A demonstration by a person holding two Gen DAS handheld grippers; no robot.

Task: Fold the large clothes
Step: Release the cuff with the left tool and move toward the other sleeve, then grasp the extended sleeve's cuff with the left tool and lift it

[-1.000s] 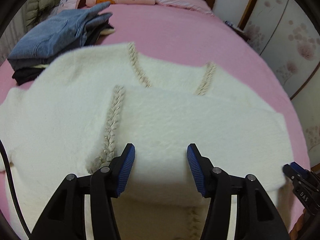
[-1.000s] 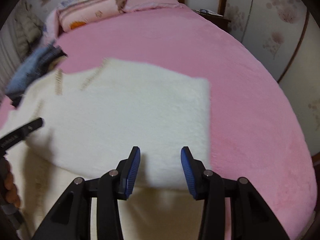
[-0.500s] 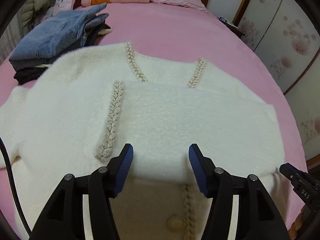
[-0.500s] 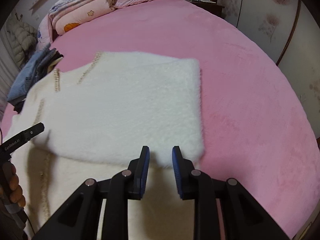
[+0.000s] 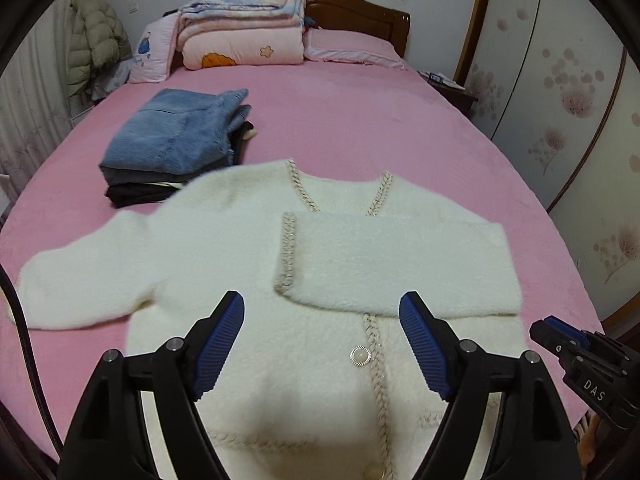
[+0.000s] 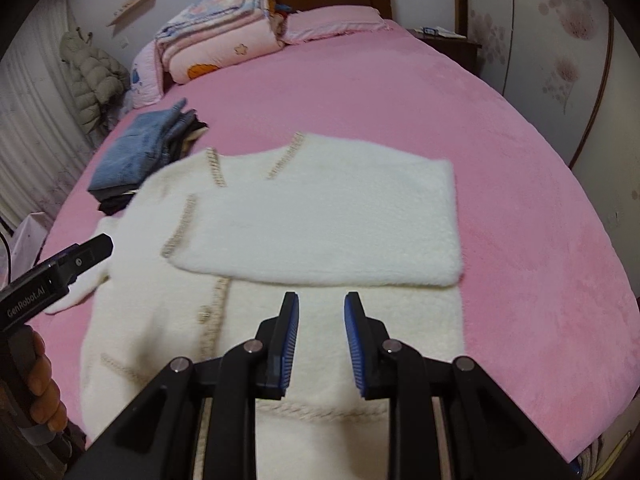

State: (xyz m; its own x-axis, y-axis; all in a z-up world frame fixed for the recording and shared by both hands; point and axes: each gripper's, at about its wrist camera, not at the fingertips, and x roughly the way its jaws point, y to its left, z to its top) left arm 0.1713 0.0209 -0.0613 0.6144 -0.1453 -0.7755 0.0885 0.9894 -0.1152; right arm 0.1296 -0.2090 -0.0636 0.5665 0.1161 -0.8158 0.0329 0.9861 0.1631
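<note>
Left wrist view: one sleeve folded, one to go

Nearest, the left gripper [image 5: 322,340] hangs with jaws opening, nothing between them; the right gripper [image 6: 322,344] holds a narrow empty gap. Beyond, the white cardigan [image 5: 248,248] lies flat on the pink bed [image 5: 360,128], one sleeve [image 5: 400,256] crossing its chest. Farther off sit folded jeans [image 5: 180,136], likely finished.

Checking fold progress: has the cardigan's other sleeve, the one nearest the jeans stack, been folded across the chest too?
No, that sleeve of the cardigan lies stretched out on the pink bedspread; only the opposite sleeve is folded across.
</note>
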